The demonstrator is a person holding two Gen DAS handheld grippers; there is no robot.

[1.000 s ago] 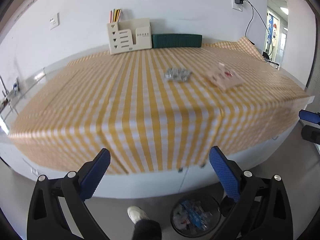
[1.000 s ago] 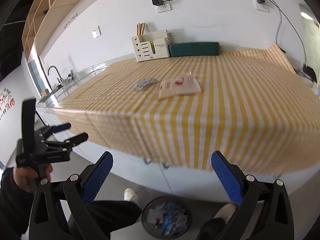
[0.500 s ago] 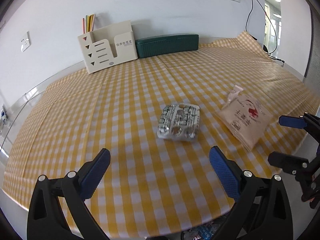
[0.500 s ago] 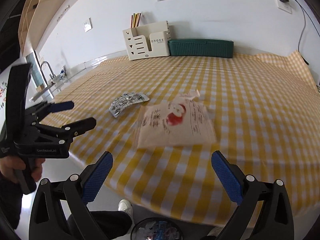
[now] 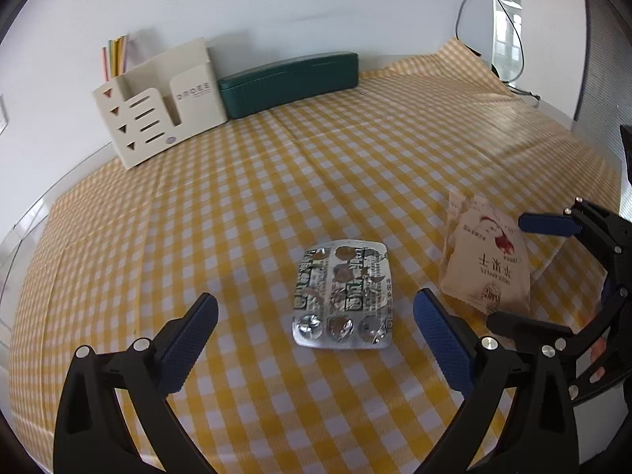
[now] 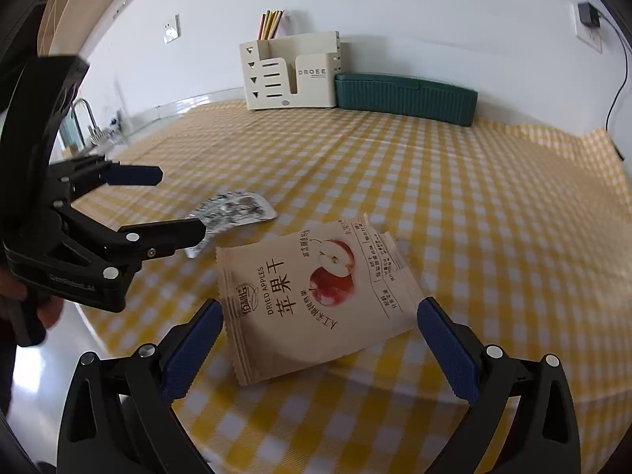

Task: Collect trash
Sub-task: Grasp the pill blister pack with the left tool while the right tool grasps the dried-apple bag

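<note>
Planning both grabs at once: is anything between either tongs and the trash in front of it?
Nothing visible. The left tongs, open, face the silver foil blister pack over bare yellow checked cloth. The right tongs, open, already flank the beige dried-apple packet.

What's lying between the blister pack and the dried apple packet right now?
Nothing: only bare yellow checked tablecloth separates the blister pack from the dried apple packet. The left wrist view shows that gap best.
</note>
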